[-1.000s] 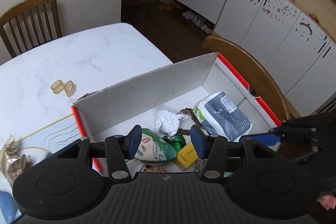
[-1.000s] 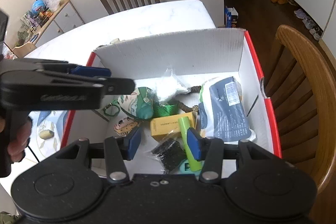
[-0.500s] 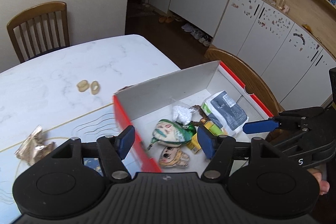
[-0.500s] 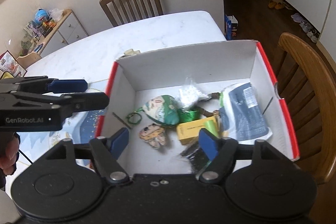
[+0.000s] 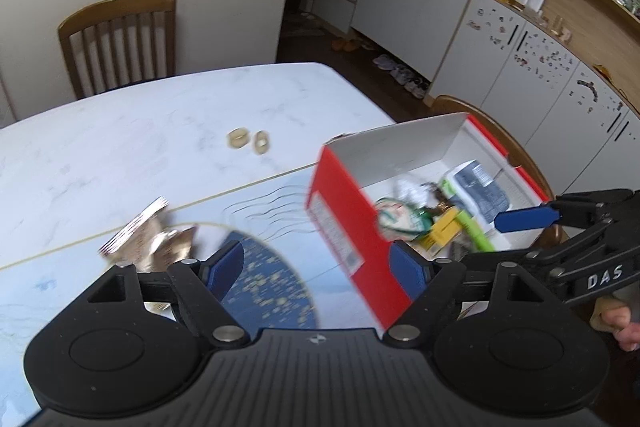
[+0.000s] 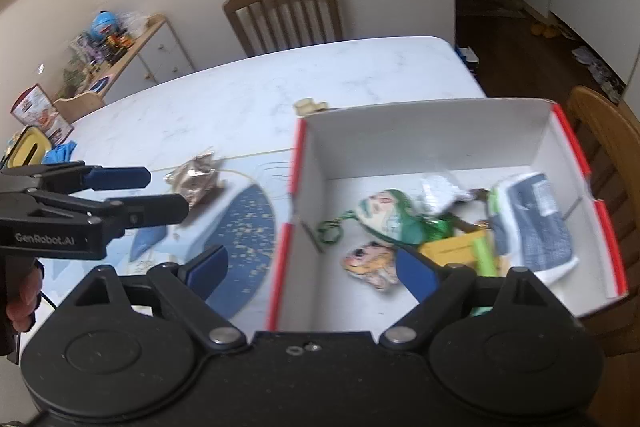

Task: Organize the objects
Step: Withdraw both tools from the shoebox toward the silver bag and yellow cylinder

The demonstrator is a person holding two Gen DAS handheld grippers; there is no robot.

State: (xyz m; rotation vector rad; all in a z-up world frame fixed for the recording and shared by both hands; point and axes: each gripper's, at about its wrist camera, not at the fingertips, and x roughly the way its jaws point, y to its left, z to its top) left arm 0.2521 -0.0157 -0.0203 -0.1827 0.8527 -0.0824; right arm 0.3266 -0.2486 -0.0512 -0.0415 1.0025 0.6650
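A red-and-white cardboard box (image 6: 432, 131) stands at the table's right edge and holds several items: a green-haired face plush (image 6: 390, 213), a smaller face toy (image 6: 372, 263), a yellow box (image 6: 452, 247), a green tube (image 6: 482, 255), a blue-grey pouch (image 6: 536, 215) and a white bag (image 6: 438, 191). The box also shows in the left wrist view (image 5: 348, 223). A crumpled golden wrapper (image 5: 148, 235) lies on the blue mat left of the box. My left gripper (image 5: 316, 267) is open and empty above the mat. My right gripper (image 6: 312, 267) is open and empty over the box's left wall.
Two small tan rings (image 5: 248, 141) lie on the white marble table (image 5: 140, 131). Wooden chairs stand at the far side (image 6: 286, 11) and to the right of the box (image 6: 600, 131). A low shelf with toys (image 6: 116, 43) is at the back left.
Both grippers have pulled back and to the left, away from the box interior. Their jaws have opened wider. The golden wrapper has come into view ahead of the left gripper.
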